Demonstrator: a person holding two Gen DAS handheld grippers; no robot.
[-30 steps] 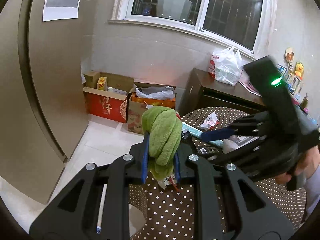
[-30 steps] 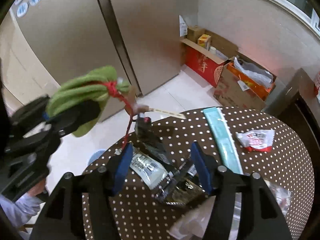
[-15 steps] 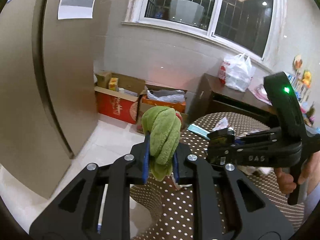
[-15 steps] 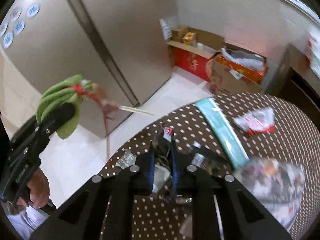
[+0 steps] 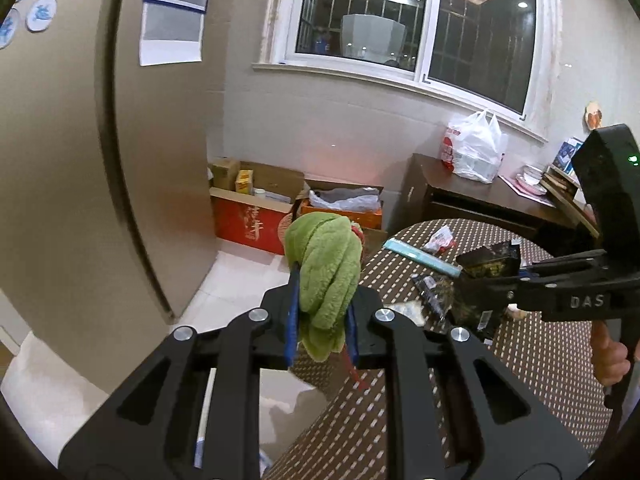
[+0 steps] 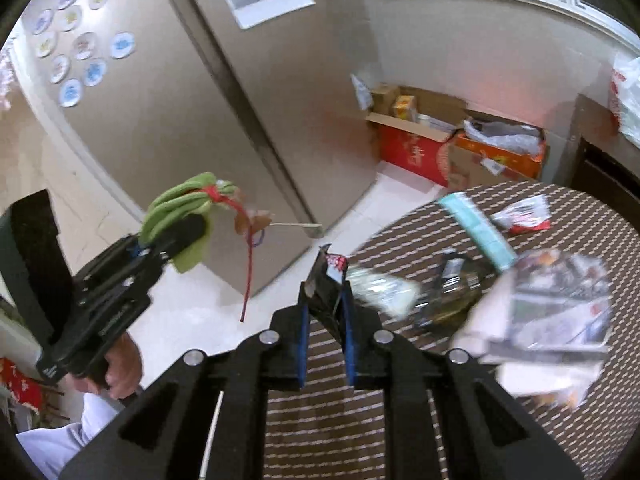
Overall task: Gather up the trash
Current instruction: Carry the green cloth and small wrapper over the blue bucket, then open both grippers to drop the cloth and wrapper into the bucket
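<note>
My left gripper (image 5: 320, 320) is shut on a green fuzzy cloth (image 5: 326, 268) tied with red string, held off the left edge of the round dotted table (image 5: 540, 360). In the right wrist view that cloth (image 6: 180, 208) dangles a red string and a small bundle. My right gripper (image 6: 326, 320) is shut on a dark snack wrapper (image 6: 326, 284) and lifts it above the table (image 6: 440, 420). The same wrapper (image 5: 486, 292) shows in the left wrist view. Several wrappers (image 6: 448, 284) lie on the table, with a teal packet (image 6: 476, 228) and a red-white wrapper (image 6: 524, 214).
Open cardboard boxes (image 5: 256, 216) stand on the floor by the wall. A tall beige fridge (image 5: 80, 160) is at the left. A dark sideboard (image 5: 480, 204) carries a white plastic bag (image 5: 474, 152). A blurred clear package (image 6: 552, 312) sits at the table's right.
My right gripper closed on the dark wrapper and lifted it off the table. My left gripper kept its hold on the green cloth and drew back slightly to the left.
</note>
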